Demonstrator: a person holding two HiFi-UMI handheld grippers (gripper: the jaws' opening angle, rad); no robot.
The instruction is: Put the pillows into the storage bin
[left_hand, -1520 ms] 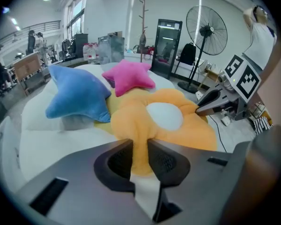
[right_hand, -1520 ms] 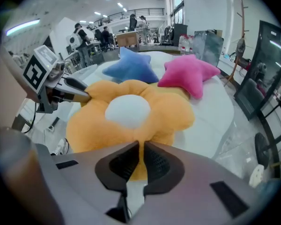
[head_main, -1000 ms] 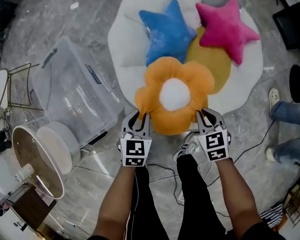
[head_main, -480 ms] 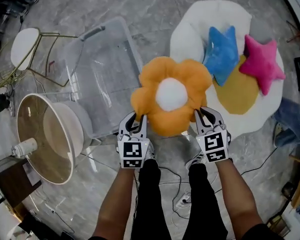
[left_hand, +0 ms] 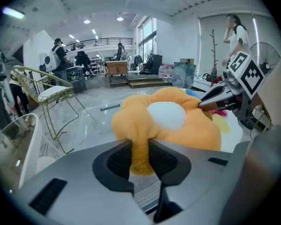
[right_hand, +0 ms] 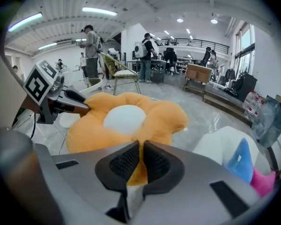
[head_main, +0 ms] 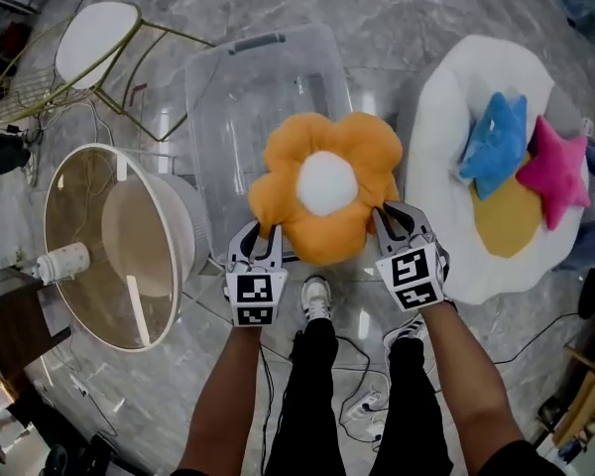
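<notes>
In the head view, we see the left gripper [head_main: 263, 234] and the right gripper [head_main: 395, 216] holding the orange flower pillow [head_main: 325, 182] by two petals on its near edge, one gripper at each side. The flower pillow hangs in the air above the near end of the clear storage bin [head_main: 228, 107], which stands on the marble floor. To the right of the bin lies a white beanbag cushion [head_main: 446, 137] carrying the blue star pillow [head_main: 496, 147], the pink star pillow [head_main: 553, 167] and a yellow round pillow [head_main: 508, 216]; these three are well apart from both grippers. A wire-frame chair [head_main: 94, 43] stands beyond the bin's left corner. In the left gripper view, the jaws of the left gripper [left_hand: 140, 156] are opening, yet they stand only narrowly apart, and a fold of the flower pillow [left_hand: 178, 125] fills the gap with both pads pressed on the plush. The tip of the right gripper [left_hand: 215, 97] bites the far petal. In the right gripper view, the jaws of the right gripper [right_hand: 141, 161] are almost together, pinching a thin fold of the flower pillow [right_hand: 126, 121] between the pads. The left gripper [right_hand: 82, 107] grips the opposite petal, and the blue star pillow [right_hand: 241, 163] and pink star pillow [right_hand: 264, 182] show at lower right on the beanbag cushion [right_hand: 215, 146].
</notes>
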